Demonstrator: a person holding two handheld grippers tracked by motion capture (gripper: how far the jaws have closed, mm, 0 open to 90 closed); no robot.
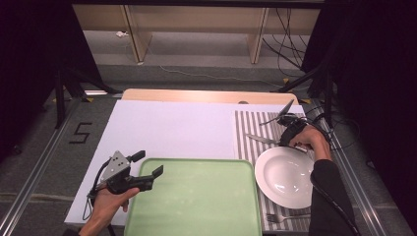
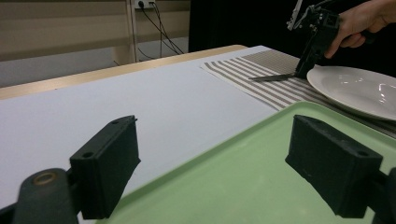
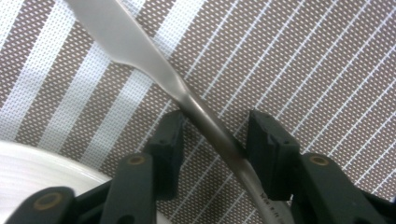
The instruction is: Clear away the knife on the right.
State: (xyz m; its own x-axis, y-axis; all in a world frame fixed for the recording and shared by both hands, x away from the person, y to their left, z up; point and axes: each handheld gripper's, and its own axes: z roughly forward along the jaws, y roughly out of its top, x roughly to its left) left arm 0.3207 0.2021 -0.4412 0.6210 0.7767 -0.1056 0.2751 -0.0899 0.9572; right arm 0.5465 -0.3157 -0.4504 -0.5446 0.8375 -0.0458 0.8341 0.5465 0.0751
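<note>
- Here the right gripper (image 3: 212,140) stands over the striped mat (image 3: 303,60), its jaws on either side of the knife (image 3: 140,51) handle, not clearly pressing it.
- The knife lies on the mat just beside the white plate (image 1: 285,177).
- The left gripper (image 2: 212,163) hangs spread and empty over the green tray (image 1: 196,201).

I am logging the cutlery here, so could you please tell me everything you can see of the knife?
The knife is a plain table knife that looks like dull silver metal, with a broad flat blade narrowing into a slim handle. It lies flat on the striped placemat, just beyond the white plate. The right gripper straddles its handle, with a jaw on either side; whether the pads press on it yet is unclear.
</note>
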